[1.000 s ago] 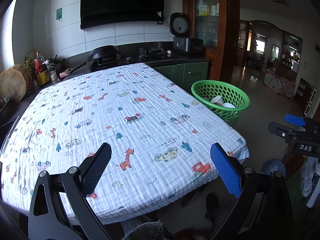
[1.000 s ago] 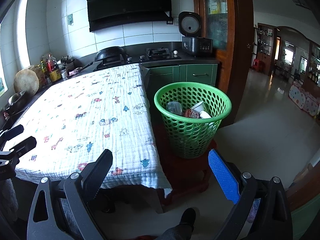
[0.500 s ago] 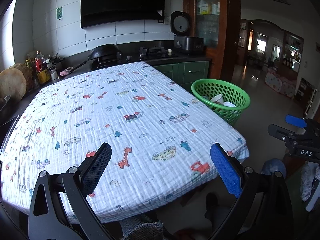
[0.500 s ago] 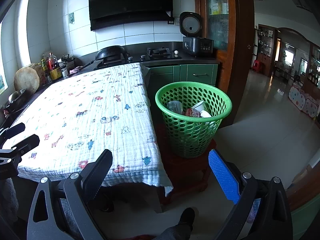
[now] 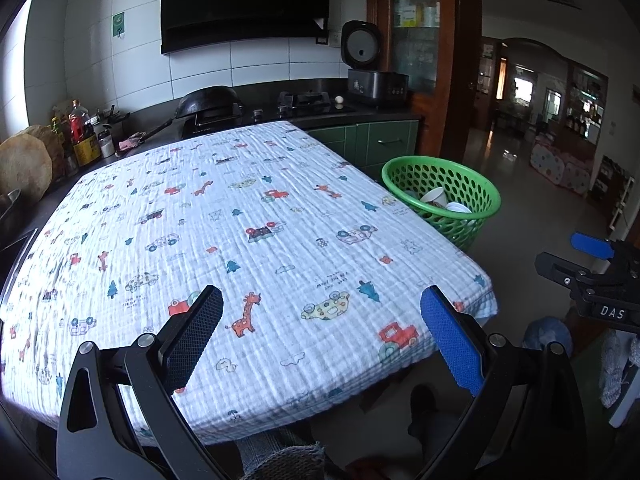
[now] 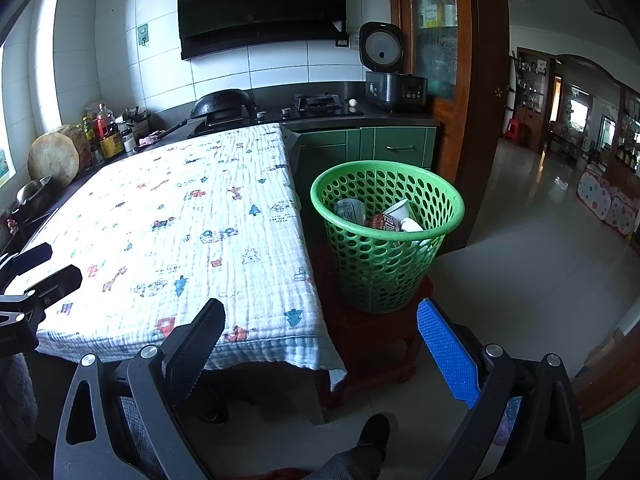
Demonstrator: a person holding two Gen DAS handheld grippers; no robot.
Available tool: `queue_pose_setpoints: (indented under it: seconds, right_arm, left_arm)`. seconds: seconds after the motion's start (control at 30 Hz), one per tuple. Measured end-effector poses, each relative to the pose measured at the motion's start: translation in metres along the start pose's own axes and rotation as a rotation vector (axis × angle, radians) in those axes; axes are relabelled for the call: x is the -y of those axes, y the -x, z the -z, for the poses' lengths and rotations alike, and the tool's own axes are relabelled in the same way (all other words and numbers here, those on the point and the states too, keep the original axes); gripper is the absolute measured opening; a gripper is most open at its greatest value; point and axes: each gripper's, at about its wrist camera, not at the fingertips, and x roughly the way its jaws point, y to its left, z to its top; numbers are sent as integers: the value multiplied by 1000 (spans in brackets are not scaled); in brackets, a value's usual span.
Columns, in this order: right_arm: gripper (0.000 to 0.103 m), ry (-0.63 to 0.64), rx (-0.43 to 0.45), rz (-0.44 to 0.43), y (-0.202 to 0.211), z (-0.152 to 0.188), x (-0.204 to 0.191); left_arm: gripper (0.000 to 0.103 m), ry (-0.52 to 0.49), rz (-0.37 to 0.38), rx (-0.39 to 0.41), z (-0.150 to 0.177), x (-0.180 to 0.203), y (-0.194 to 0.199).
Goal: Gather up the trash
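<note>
Both grippers, left gripper and right gripper, hover released and empty near the worktop; cups fill the green basket.

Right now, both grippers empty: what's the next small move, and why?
Probably none beyond pulling back: the patterned cloth shows no loose trash, and the cups and wrappers already sit in the green basket. Left gripper and right gripper are both open, holding nothing.
</note>
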Motion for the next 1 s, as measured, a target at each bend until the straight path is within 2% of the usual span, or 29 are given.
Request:
queue_pose_setpoints:
  seconds: [1.0]
  right_arm:
    - [94,-2,1,-2,0,2,1]
  left_arm:
    - [98,-3,0,0,1,2,-1]
